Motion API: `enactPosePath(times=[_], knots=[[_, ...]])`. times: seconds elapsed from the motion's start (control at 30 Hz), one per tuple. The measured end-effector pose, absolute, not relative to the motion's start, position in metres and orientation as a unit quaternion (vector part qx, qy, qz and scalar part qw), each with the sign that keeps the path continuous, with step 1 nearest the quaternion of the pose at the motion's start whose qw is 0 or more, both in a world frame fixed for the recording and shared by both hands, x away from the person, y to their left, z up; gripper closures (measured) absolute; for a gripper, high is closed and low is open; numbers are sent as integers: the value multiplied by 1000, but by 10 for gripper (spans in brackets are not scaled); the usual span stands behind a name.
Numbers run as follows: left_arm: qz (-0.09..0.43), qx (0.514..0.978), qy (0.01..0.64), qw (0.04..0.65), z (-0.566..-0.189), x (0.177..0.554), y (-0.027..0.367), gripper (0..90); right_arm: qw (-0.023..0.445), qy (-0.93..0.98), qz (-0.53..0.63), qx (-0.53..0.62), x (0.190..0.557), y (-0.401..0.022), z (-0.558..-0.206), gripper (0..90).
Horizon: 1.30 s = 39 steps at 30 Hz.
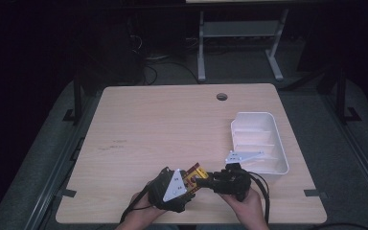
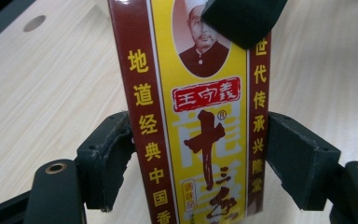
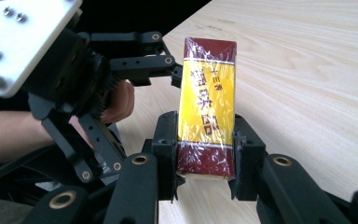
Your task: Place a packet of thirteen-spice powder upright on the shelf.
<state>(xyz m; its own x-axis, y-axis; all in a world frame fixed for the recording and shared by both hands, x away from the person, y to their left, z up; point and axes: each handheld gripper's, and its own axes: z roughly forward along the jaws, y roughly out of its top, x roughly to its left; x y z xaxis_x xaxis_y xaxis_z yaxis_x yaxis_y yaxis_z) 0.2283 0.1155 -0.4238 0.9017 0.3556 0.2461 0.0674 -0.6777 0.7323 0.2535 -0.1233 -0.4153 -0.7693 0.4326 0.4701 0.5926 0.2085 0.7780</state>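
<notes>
A: What is gripped, and where is it?

B: One box, red and yellow and film-wrapped, is held above the near edge of the table, at about 6 o'clock in the high view. It is shared between two grippers. The left gripper is clamped on the box's two long edges, its jaws pressed to the red borders. The right gripper is closed on the narrow sides near one end, seen from its own camera at 6 o'clock.

A: How is a hand-over like this done well?

B: It is judged to be a transfer from one gripper to the other. One clamp should be kept firm until the other is confirmed seated flat on the faces, since the film looks slippery. The release should be made slowly and the box kept level, so that it is not twisted out of the remaining jaws.

A: What lies farther off?

B: One white tray, ribbed inside, is set at about 3 o'clock, well apart from the box. One cable hole is cut at 12 o'clock near the far edge.

A: The count?

B: Two grippers, one box, one tray, one table, one hole.
</notes>
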Motion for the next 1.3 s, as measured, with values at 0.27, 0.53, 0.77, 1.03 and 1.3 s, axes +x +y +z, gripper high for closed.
enactPosePath(times=[0.27,0.53,0.77,1.03,1.3], knots=[[123,896,124,407,-425,238,126,285,55,-799,-523,-292,250,-125,-407,678],[61,892,109,435,-423,243,135,445,27,-834,-501,-231,243,-119,-401,678],[33,891,107,439,-423,246,137,522,11,-841,-498,-213,241,-117,-398,678],[14,895,108,433,-425,247,135,556,5,-837,-505,-211,240,-116,-396,676],[9,896,106,432,-425,247,134,564,5,-833,-512,-207,240,-117,-395,676]])
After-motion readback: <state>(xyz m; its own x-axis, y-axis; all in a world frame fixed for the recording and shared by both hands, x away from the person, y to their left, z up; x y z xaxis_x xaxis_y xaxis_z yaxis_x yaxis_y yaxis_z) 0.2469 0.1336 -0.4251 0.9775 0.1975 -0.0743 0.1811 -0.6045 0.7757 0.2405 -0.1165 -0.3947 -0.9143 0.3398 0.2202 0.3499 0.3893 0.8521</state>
